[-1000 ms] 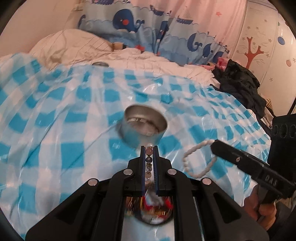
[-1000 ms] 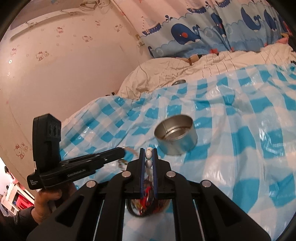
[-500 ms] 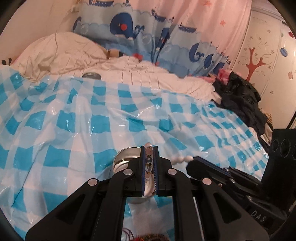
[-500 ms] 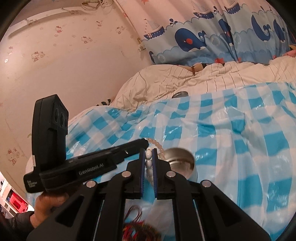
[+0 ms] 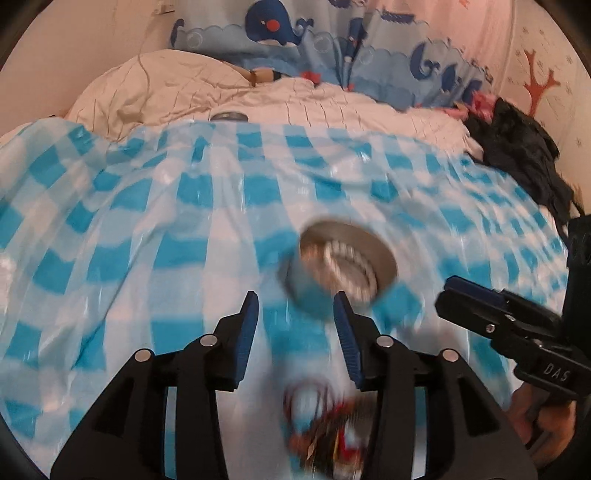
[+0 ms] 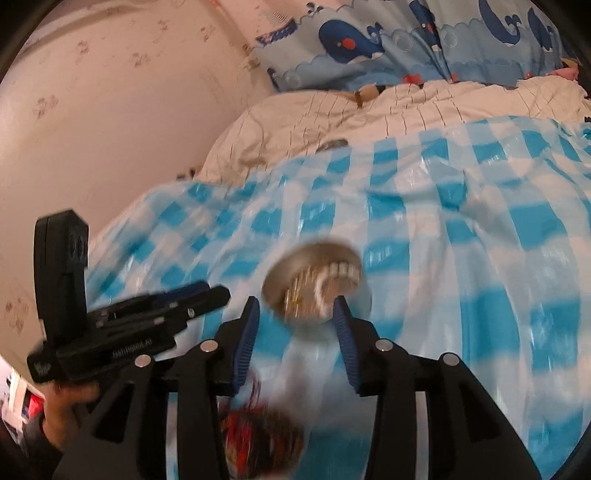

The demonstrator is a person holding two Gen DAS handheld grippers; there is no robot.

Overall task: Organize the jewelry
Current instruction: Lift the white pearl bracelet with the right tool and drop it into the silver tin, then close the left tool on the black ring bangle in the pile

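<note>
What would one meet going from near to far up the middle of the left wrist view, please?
Red jewelry pile → left gripper, fingers opening with nothing between them → metal tin holding the white bead bracelet → blue checkered sheet → cream quilt → whale curtain.

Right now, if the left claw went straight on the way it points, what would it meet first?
Probably the metal tin, which sits just past the left claw's opening jaws, nothing between them. The white bead bracelet lies inside it. Blur leaves depth uncertain.
</note>
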